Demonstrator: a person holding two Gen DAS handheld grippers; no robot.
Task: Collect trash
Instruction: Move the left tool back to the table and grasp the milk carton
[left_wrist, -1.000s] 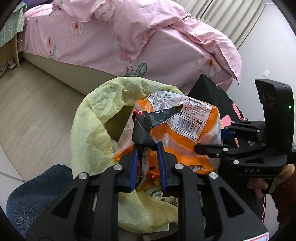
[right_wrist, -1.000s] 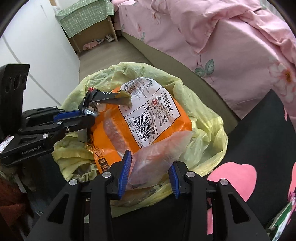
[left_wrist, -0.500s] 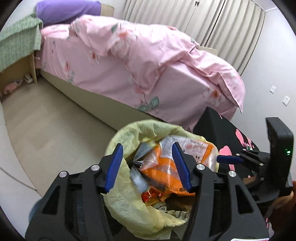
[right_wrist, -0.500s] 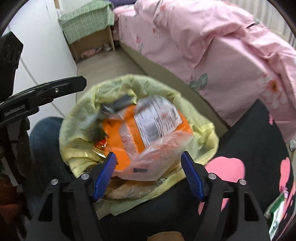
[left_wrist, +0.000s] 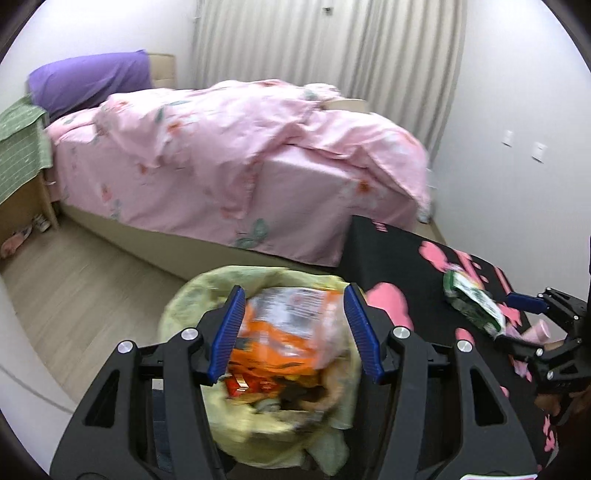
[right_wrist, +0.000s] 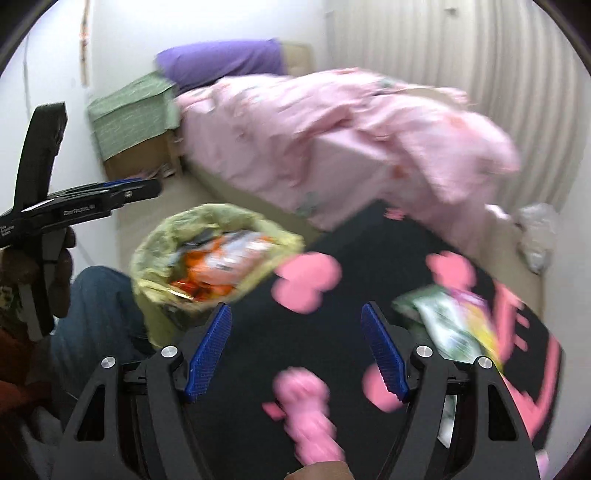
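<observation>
A bin lined with a yellow bag (left_wrist: 184, 306) (right_wrist: 147, 254) stands on the floor, holding an orange snack wrapper (left_wrist: 284, 332) (right_wrist: 221, 262) on top of other trash. My left gripper (left_wrist: 293, 332) is open and empty above the bin. My right gripper (right_wrist: 295, 354) is open and empty over a black rug with pink shapes (right_wrist: 369, 258). A green and white snack bag (left_wrist: 472, 306) (right_wrist: 454, 328) lies on the rug, right of my right gripper. A blurred pink bottle (right_wrist: 310, 417) lies on the rug between the right fingers.
A bed with a pink quilt (left_wrist: 229, 147) fills the background, with a purple pillow (left_wrist: 88, 81). A wooden nightstand with a green cloth (right_wrist: 133, 122) stands at its head. A crumpled clear plastic bag (right_wrist: 535, 232) lies on the floor by the curtain. Wood floor (left_wrist: 74, 288) lies left of the bin.
My left gripper let go of the black wrapper piece into the bin and opened. Both grippers lifted away from the bin; the right one swung right over the rug.
</observation>
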